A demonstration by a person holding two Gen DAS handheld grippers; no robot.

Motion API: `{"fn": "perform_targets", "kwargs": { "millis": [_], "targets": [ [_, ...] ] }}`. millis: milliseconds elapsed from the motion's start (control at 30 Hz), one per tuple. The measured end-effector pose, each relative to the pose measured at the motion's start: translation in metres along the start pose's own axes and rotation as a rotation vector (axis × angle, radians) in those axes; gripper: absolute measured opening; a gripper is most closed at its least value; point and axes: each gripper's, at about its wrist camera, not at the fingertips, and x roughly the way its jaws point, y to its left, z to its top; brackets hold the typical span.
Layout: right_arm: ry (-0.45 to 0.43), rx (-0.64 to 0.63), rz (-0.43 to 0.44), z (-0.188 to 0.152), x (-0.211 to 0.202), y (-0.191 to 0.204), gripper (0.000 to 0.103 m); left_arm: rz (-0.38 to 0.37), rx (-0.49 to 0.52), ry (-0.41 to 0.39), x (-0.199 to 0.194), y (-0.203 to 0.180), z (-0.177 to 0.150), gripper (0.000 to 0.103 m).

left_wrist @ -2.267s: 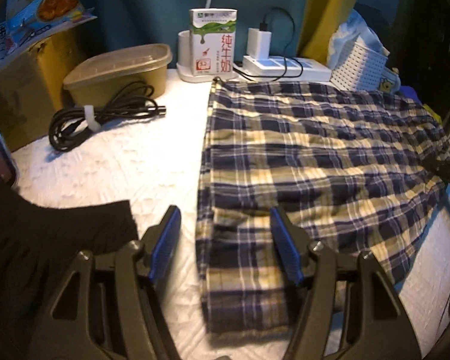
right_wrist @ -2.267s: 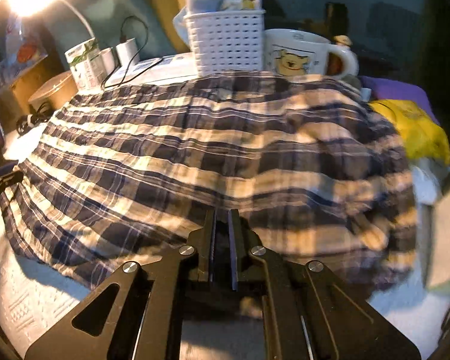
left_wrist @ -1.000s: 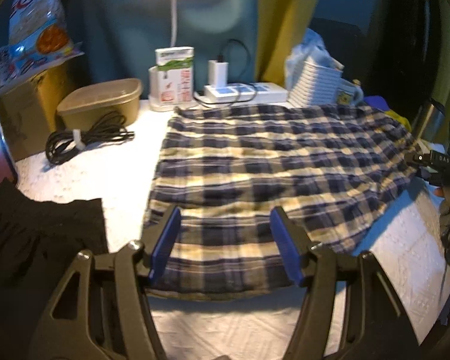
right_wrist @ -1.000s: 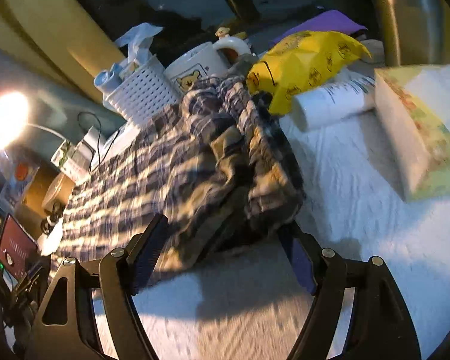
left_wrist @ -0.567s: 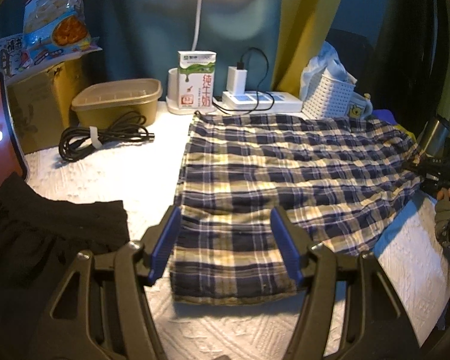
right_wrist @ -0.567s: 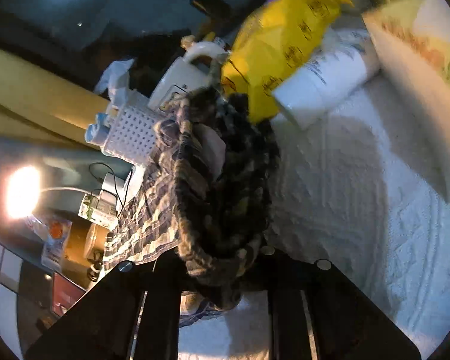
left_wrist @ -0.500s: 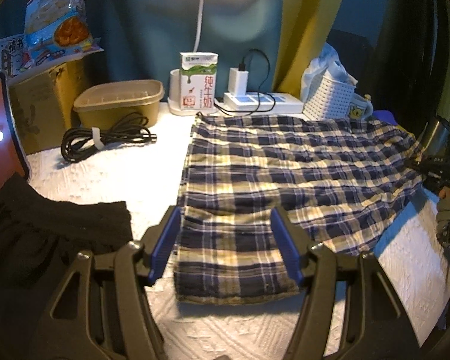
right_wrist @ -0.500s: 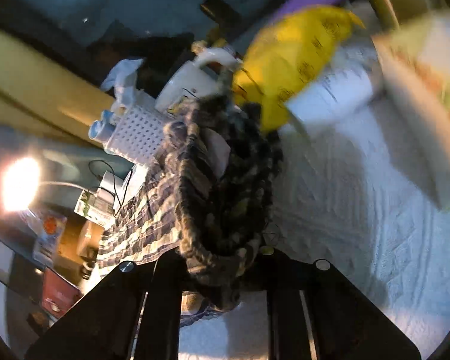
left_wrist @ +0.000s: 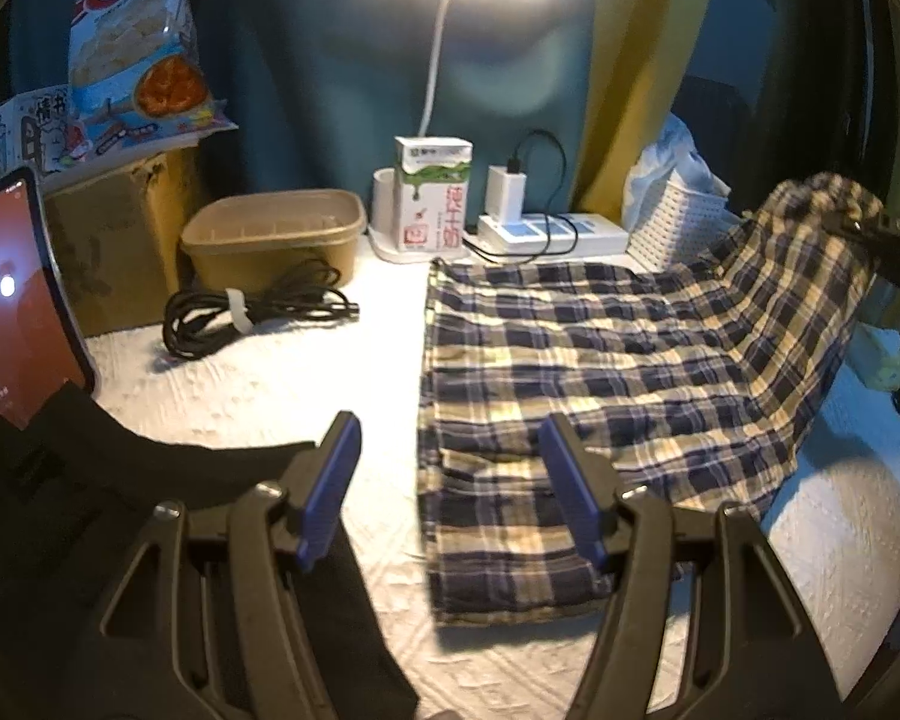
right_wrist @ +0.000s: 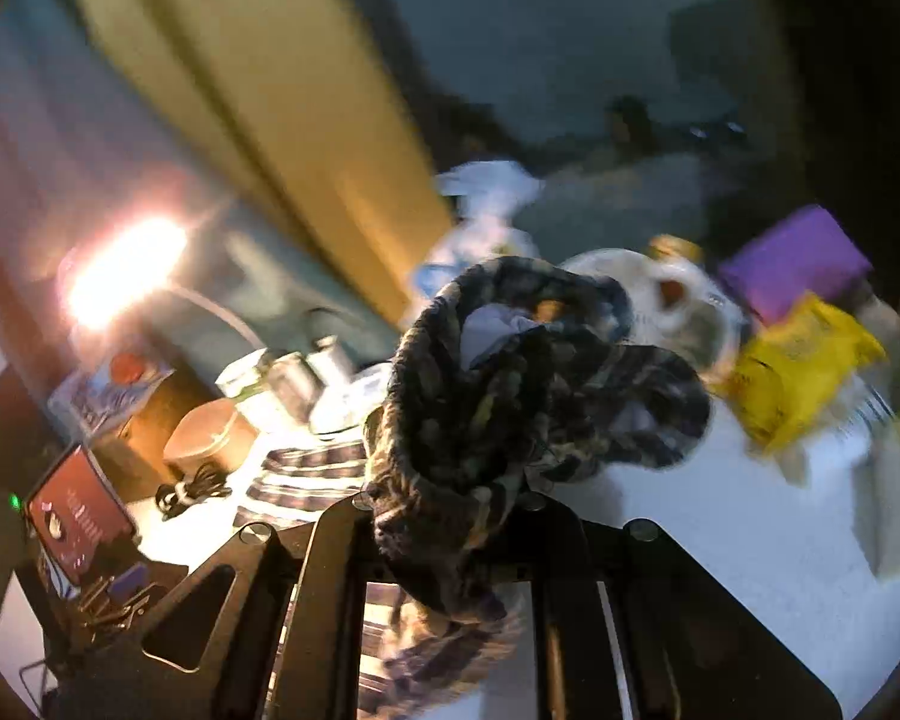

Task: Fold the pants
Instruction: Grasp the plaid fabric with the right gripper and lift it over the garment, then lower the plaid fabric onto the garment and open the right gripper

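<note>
The blue and cream plaid pants [left_wrist: 618, 372] lie flat on the white textured cover, with their right end raised off it. My right gripper [left_wrist: 852, 225] at the far right edge holds that end up. In the right wrist view the right gripper [right_wrist: 450, 510] is shut on the bunched waistband of the pants [right_wrist: 498, 390], which bulges above the jaws. My left gripper [left_wrist: 450, 450] hovers open over the near left hem, its blue pads [left_wrist: 330, 480] touching nothing.
A black garment [left_wrist: 90, 510] lies at the lower left beside a lit tablet [left_wrist: 12, 300]. Along the back stand a cable coil [left_wrist: 252, 312], a tan container [left_wrist: 276, 234], a milk carton [left_wrist: 432, 192], a power strip [left_wrist: 552, 234] and a white basket [left_wrist: 678, 222]. A yellow bag [right_wrist: 798, 372] lies at the right.
My right gripper closed on the pants' bunched end and lifted it off the cover. My left gripper stayed open and drifted a little, with the pants now more to its right.
</note>
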Motion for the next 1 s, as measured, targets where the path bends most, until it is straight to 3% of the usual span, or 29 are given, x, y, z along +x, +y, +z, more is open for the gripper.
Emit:
{"fn": "perform_targets", "kwargs": {
  "millis": [200, 367, 600, 667, 733, 800, 1000],
  "targets": [
    [0.054, -0.135, 0.065, -0.003, 0.044, 0.073, 0.014, 0.007, -0.012, -0.011, -0.005, 0.016, 0.001, 0.063],
    [0.141, -0.264, 0.121, -0.028, 0.088, 0.135, 0.014, 0.017, -0.040, -0.005, -0.006, 0.032, -0.004, 0.063],
    [0.396, -0.402, 0.171, -0.096, 0.158, 0.193, 0.015, 0.023, -0.045, 0.012, -0.007, 0.041, -0.009, 0.063],
    [0.444, -0.438, 0.169, -0.110, 0.168, 0.198, 0.021, 0.029, -0.039, 0.013, -0.008, 0.042, -0.009, 0.063],
    [0.461, -0.444, 0.208, -0.117, 0.169, 0.199, 0.054, 0.034, -0.033, 0.015, -0.009, 0.041, -0.007, 0.063],
    [0.462, -0.445, 0.264, -0.117, 0.161, 0.198, 0.076, 0.033, -0.031, 0.015, -0.009, 0.040, -0.004, 0.063],
    [0.398, -0.485, 0.319, -0.099, 0.123, 0.188, 0.076, -0.001, -0.004, 0.006, -0.009, 0.022, 0.011, 0.063]
  ]
}}
